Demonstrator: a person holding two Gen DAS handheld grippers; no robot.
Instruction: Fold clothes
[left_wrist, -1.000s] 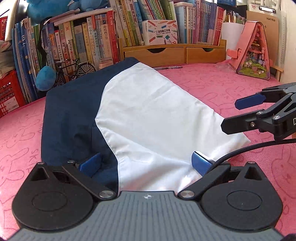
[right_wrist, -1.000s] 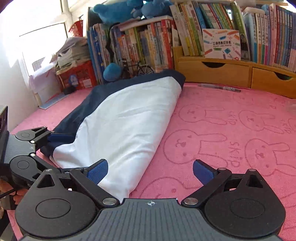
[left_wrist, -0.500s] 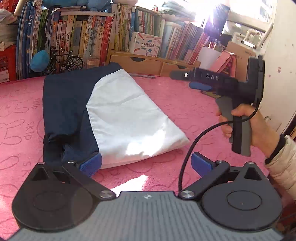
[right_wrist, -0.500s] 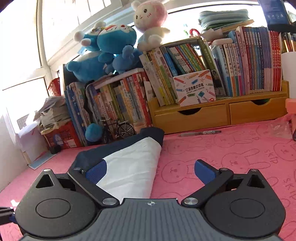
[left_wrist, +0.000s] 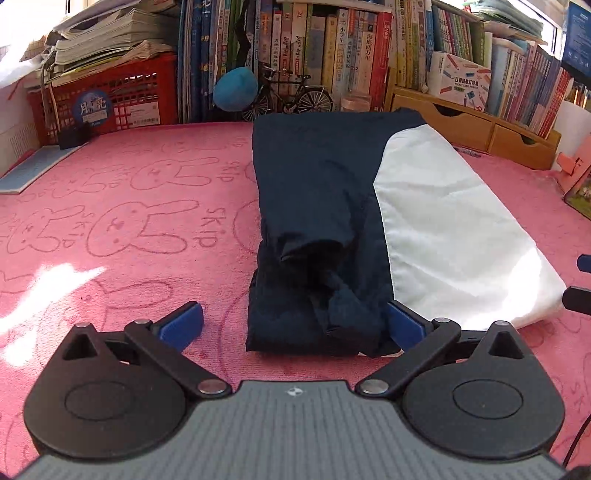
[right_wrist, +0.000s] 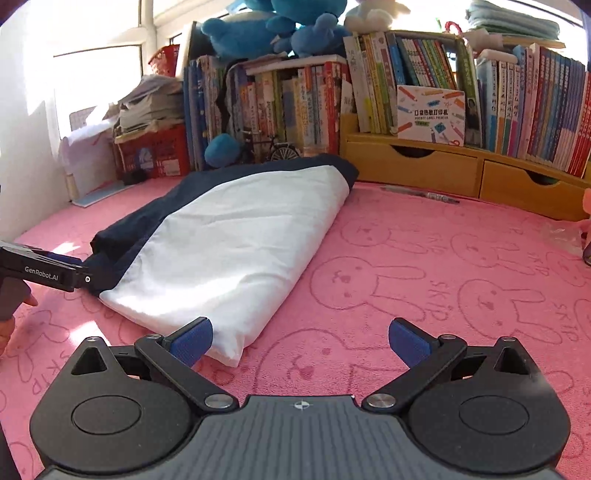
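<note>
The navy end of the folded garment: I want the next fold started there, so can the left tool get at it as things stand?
Probably yes. The left tool is open right at the garment's navy end, with its right finger beside the fabric and only bare pink tablecloth around. Nothing blocks it.

Left wrist view: low over the pink mat (left_wrist: 122, 206), close to the folded garment's (left_wrist: 332, 221) near dark end, facing the bookshelf (left_wrist: 314, 44).
Right wrist view: low at the garment's white corner, facing the same shelf.
Shared: garment, mat, bookshelf.
</note>
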